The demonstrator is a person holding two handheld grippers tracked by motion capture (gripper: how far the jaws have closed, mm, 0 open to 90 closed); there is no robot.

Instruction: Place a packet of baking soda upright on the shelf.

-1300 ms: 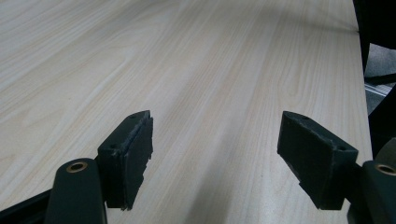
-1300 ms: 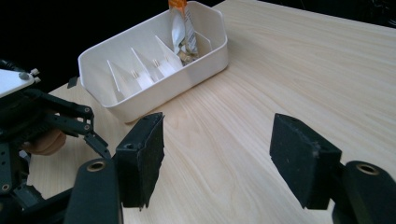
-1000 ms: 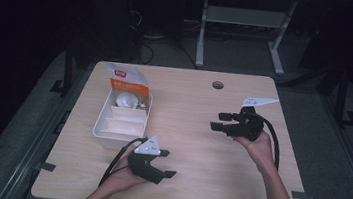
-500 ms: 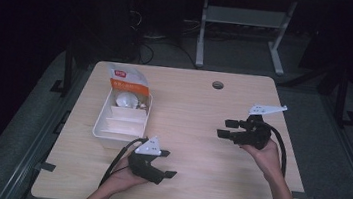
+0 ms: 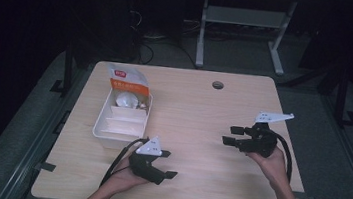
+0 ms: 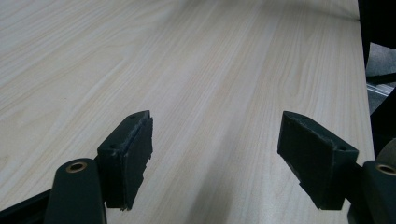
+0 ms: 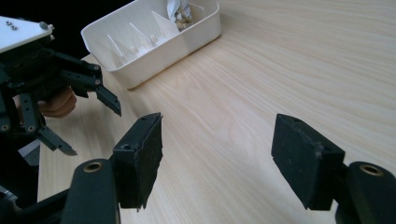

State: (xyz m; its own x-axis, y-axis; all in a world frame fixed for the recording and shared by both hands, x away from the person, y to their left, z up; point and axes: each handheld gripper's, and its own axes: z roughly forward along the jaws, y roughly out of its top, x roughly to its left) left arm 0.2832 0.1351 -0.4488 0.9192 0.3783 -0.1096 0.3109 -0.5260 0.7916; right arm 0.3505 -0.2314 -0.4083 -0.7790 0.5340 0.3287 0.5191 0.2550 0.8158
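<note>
The right gripper [image 7: 217, 158], fingers [image 7: 140, 154] spread, faces the white tray [image 7: 154, 44] and left gripper [image 7: 70, 116].

We count two grippers, left [image 5: 166, 164] and right [image 5: 229, 136], one white tray [image 5: 105, 134] far left, one bag [image 5: 127, 81], one table [image 5: 199, 107]

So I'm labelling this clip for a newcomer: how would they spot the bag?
On the light wooden table, find the white plastic divided tray at its left side. The orange-and-white snack bag stands in the tray's far compartment, the one printed, coloured thing there.
</note>
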